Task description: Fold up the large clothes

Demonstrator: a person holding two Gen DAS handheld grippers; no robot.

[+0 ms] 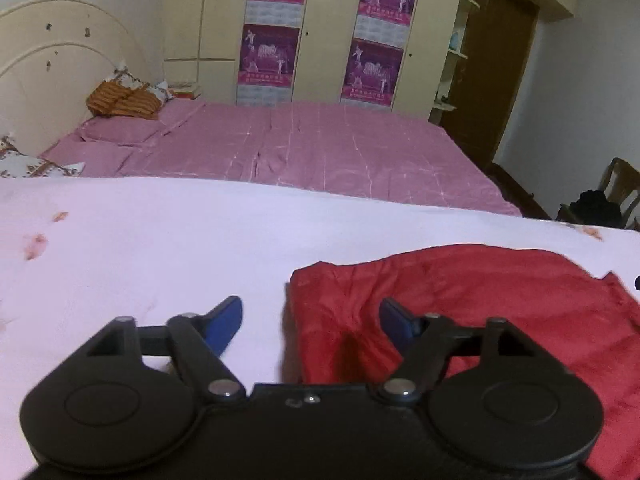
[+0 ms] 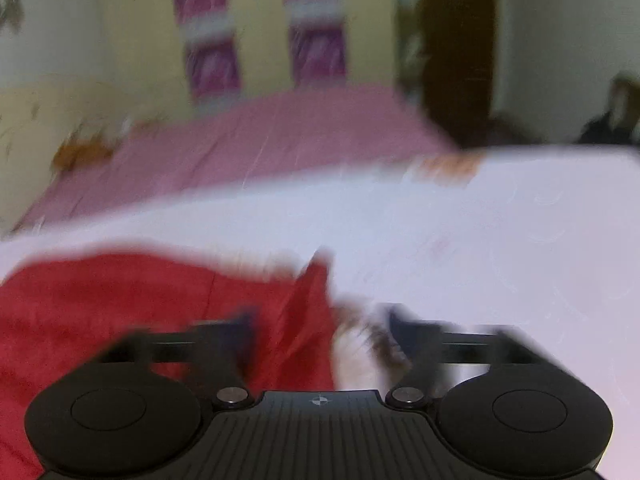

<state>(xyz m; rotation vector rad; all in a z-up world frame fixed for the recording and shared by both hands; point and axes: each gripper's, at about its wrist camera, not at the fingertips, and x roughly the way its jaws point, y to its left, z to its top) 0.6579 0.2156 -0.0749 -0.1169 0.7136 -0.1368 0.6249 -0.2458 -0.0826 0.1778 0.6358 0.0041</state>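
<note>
A red garment lies rumpled on a white-covered surface. In the left wrist view my left gripper is open, its blue-padded fingers astride the garment's left edge: one pad over white cloth, the other over red fabric. The right wrist view is motion-blurred. There the red garment fills the lower left, and my right gripper is open with the garment's right edge between its fingers. Neither gripper holds anything.
Beyond the white surface is a bed with a pink sheet, pillows and a cream headboard. A wardrobe with purple posters, a brown door and a chair stand behind.
</note>
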